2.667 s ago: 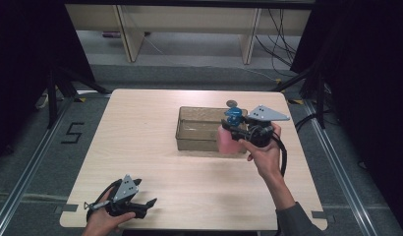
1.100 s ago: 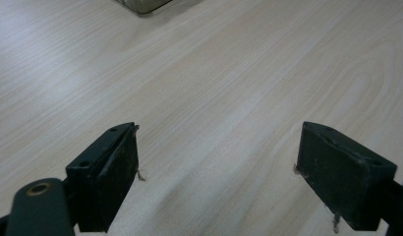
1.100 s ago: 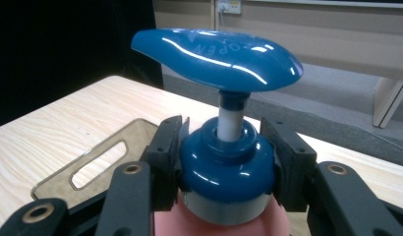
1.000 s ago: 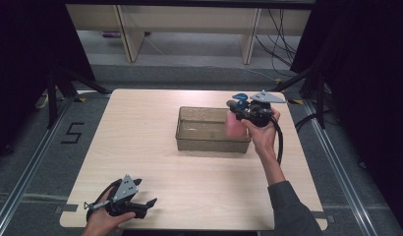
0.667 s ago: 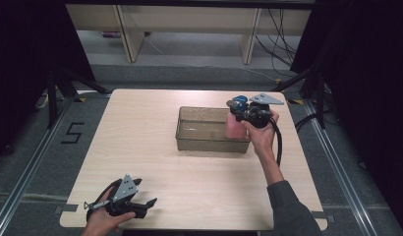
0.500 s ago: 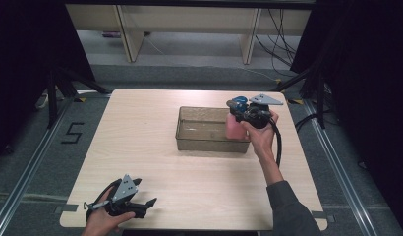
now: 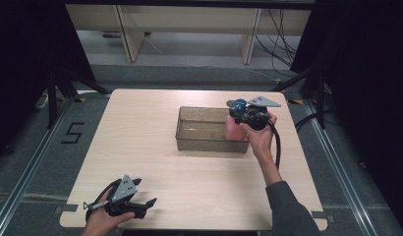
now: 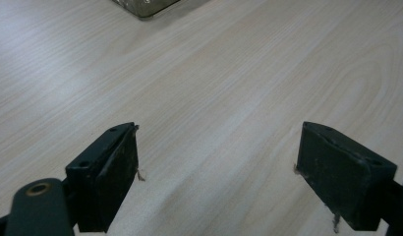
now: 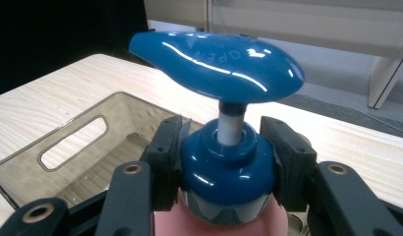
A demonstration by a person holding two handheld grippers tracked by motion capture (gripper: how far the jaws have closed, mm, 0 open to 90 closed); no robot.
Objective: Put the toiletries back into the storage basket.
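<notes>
Right gripper view: right claw (image 9: 224, 162) clamped on pump bottle (image 9: 224, 162) collar, above bin (image 9: 67, 147); left claw (image 8: 216, 172) apart.

A glossy blue plastic pump cap (image 9: 224, 167) tops a pink bottle (image 7: 234, 129) above a smoky translucent plastic bin (image 7: 204, 142) on the matt, pale wood-grain table (image 7: 140, 132), between matt black pads (image 9: 167, 147).
</notes>
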